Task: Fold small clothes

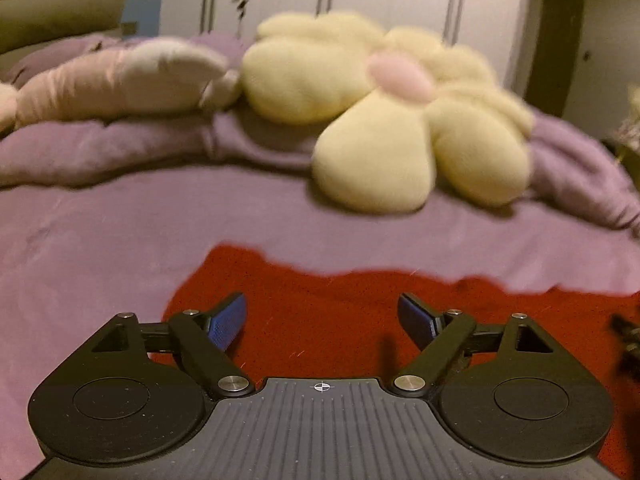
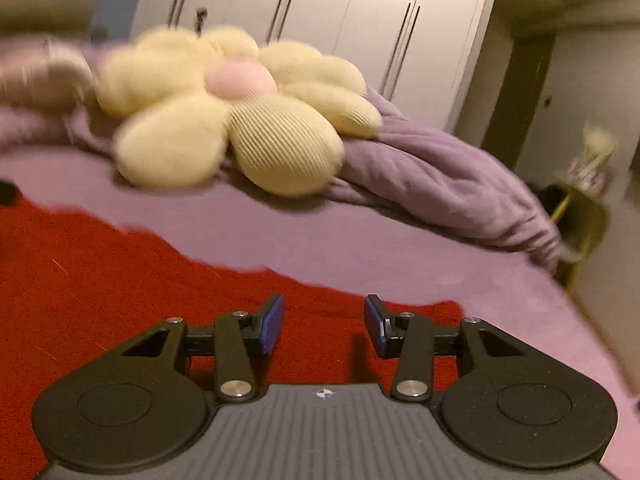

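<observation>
A red garment [image 1: 320,300] lies flat on the purple bed cover; it also shows in the right wrist view [image 2: 120,280]. My left gripper [image 1: 322,320] is open wide and empty, its blue pads over the garment's left part near its far edge. My right gripper [image 2: 324,324] is open and empty, over the garment's right end near its far edge. A dark bit of the other gripper shows at the right edge of the left wrist view [image 1: 628,340].
A yellow flower-shaped cushion [image 1: 400,120] with a pink centre lies on the bed beyond the garment, also in the right wrist view [image 2: 240,116]. A pale pink pillow [image 1: 120,80] and a bunched purple blanket [image 2: 440,184] lie behind. White wardrobe doors [image 2: 340,8] stand at the back.
</observation>
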### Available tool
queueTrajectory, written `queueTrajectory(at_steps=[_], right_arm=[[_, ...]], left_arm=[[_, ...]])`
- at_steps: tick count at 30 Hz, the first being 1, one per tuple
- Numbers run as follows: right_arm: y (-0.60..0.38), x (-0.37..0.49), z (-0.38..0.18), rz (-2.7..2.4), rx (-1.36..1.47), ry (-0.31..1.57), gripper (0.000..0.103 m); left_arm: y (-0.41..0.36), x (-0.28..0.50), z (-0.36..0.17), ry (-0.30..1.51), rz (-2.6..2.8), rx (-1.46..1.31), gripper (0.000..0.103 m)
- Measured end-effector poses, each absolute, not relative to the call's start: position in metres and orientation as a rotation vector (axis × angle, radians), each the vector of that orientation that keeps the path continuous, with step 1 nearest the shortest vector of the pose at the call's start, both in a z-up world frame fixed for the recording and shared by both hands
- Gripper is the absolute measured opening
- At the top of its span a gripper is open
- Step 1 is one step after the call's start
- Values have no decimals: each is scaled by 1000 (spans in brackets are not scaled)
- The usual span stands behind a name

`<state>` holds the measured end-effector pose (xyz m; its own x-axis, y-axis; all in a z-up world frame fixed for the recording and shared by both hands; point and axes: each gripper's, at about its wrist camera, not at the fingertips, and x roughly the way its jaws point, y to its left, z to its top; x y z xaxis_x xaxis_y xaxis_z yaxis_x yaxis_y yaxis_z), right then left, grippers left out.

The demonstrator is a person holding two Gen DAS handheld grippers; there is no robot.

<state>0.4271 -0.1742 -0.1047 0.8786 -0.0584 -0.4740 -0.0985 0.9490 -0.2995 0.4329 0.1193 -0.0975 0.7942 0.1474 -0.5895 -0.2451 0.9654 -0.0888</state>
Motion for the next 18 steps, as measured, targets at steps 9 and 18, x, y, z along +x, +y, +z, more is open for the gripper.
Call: queueTrajectory(at_steps=[9, 18], right_arm=[[-242, 444, -118, -108, -23, 557, 49], [-237, 460, -126, -123, -46, 595, 56]], left_arm=[[131, 438, -122, 624, 239, -134, 91], [136, 442, -128, 641, 264, -146, 101]])
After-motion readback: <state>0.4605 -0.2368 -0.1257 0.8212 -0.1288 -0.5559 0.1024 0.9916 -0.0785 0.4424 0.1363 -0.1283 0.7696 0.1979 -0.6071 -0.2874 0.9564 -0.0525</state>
